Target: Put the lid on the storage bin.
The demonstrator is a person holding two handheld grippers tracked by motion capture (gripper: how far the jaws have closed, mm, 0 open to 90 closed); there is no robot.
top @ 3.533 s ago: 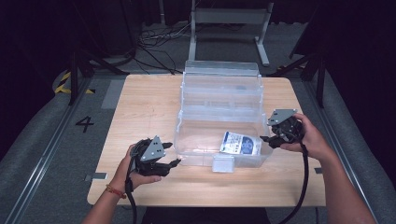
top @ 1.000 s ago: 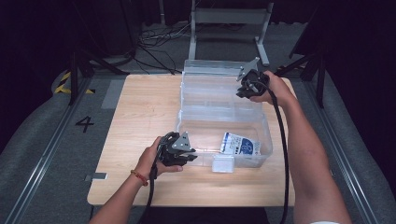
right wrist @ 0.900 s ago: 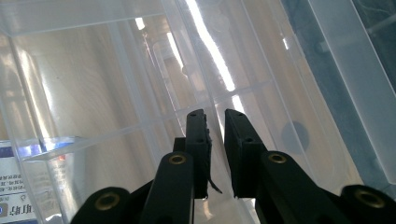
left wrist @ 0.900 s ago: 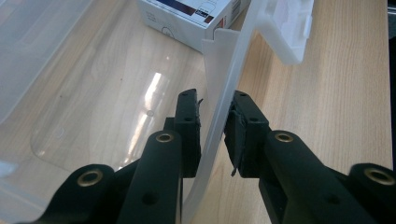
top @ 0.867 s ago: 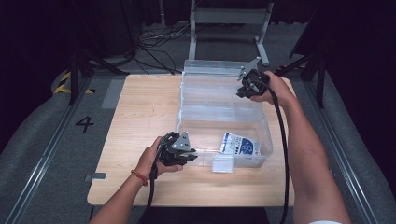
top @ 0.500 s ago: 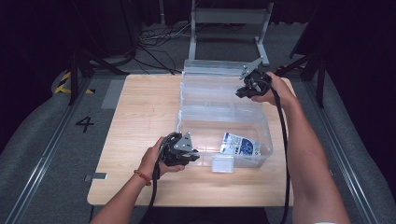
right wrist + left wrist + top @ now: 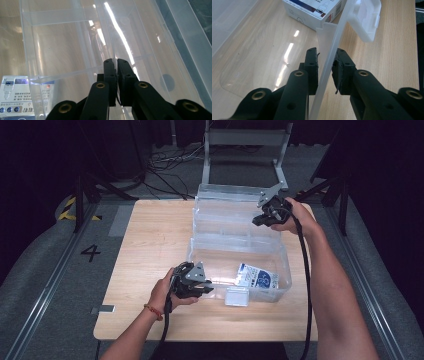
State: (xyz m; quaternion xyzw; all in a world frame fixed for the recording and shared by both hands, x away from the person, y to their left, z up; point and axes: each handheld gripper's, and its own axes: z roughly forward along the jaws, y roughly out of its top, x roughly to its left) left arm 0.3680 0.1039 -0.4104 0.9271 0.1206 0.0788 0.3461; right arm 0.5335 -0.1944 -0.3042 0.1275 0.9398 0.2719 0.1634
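A clear plastic box (image 7: 285,262) stands on the wooden table with its clear lid (image 7: 225,195) raised at the back. A white and blue carton (image 7: 257,277) lies inside at the front right. My left gripper (image 7: 207,290) is at the box's front left, its jaws closed either side of the thin front wall (image 7: 329,57). My right gripper (image 7: 257,220) is at the lid's right side. In the right gripper view the right gripper (image 7: 116,65) is shut on a thin clear edge of the lid (image 7: 110,32). The carton (image 7: 312,10) lies just past the left gripper (image 7: 325,62).
A white latch (image 7: 235,296) hangs on the box's front wall, right of my left gripper. Bare wooden table (image 7: 150,240) stretches to the left of the box. A metal frame (image 7: 245,140) stands behind the table, with cables on the floor.
Since 3.5 s ago my right gripper went from the box's front right to the lid at the back, and my left gripper moved right onto the front wall. Both barely moved in the last second.
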